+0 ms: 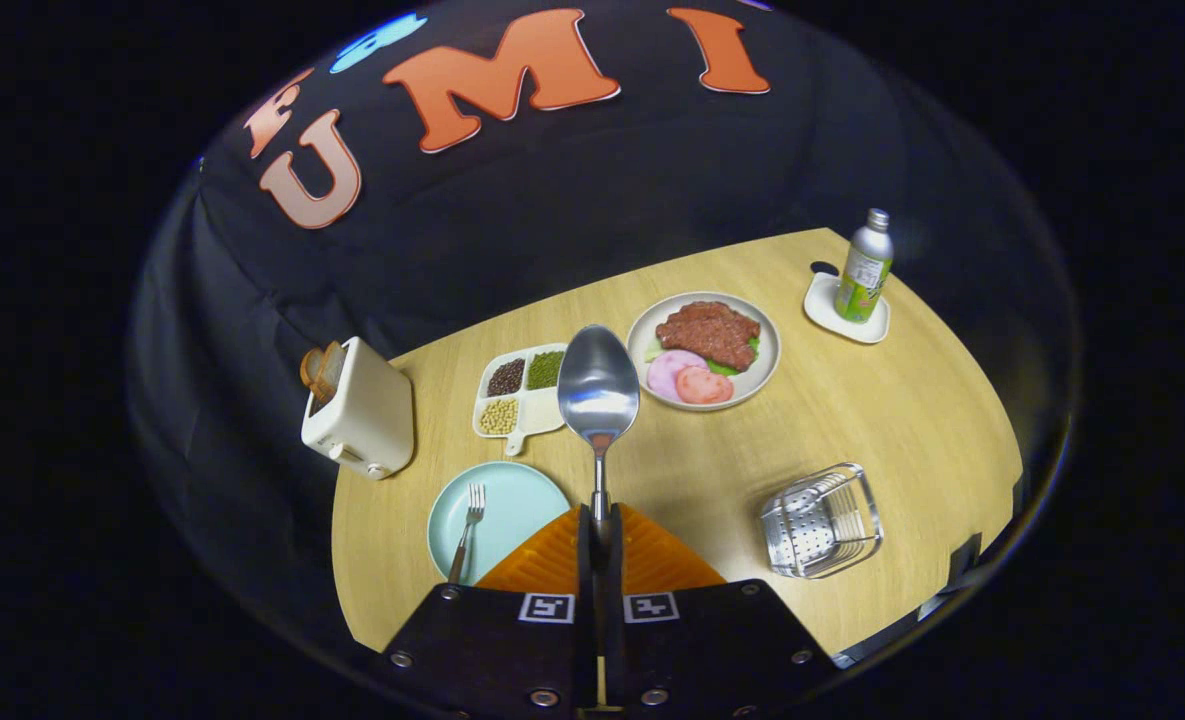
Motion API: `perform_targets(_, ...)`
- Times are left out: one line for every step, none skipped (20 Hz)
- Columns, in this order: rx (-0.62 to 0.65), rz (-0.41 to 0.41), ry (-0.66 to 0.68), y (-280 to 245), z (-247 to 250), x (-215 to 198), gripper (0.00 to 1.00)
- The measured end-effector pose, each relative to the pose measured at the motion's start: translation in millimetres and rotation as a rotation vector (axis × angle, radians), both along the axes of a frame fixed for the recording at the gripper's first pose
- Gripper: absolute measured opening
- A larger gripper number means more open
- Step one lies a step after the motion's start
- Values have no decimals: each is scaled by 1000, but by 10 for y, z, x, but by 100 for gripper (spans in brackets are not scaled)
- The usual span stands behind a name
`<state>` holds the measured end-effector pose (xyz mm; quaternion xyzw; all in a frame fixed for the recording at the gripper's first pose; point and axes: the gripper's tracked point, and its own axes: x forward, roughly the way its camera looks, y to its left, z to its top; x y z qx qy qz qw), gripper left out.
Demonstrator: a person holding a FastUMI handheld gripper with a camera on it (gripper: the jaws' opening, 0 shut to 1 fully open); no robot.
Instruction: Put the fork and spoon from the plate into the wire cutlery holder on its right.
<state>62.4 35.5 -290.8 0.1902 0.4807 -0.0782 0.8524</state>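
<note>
My gripper [600, 525] is shut on the handle of a metal spoon [598, 390], which sticks straight ahead from the fingers with its bowl raised well above the table. Just ahead of the fingers on the left lies a light blue plate [517, 500] with a fork [469, 520] on it, tines pointing away. The wire cutlery holder [820, 520] stands on the wooden table to the right of the plate and of the fingers, its opening facing up.
A white toaster [362, 415] with bread stands at the table's left edge. Beyond the spoon sit a divided tray of beans [520, 395] and a plate of meat [704, 350]. A bottle [865, 268] on a white coaster stands far right.
</note>
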Motion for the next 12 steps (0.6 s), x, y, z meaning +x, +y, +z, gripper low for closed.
perform_targets(-10, -14, 9, -143, -8, -97, 3)
perform_targets(-21, -34, 19, -300, -15, -180, 3)
perform_targets(-34, -54, 30, -452, -41, -259, 3)
perform_targets(-47, -65, 46, -594, -61, -355, 3)
perform_targets(-56, -78, 60, -722, -96, -442, 4)
perform_targets(-61, -81, 77, -824, -125, -521, 3)
perform_targets(-64, -85, 92, -910, -146, -610, 4)
perform_targets(-66, -75, 118, -977, -196, -682, 3)
perform_targets(-72, -55, 147, -1022, -239, -787, 3)
perform_targets(-84, -23, 175, -1068, -289, -861, 4)
perform_targets(-104, 6, 199, -1107, -341, -922, 4)
perform_targets(-122, 47, 232, -1136, -393, -982, 4)
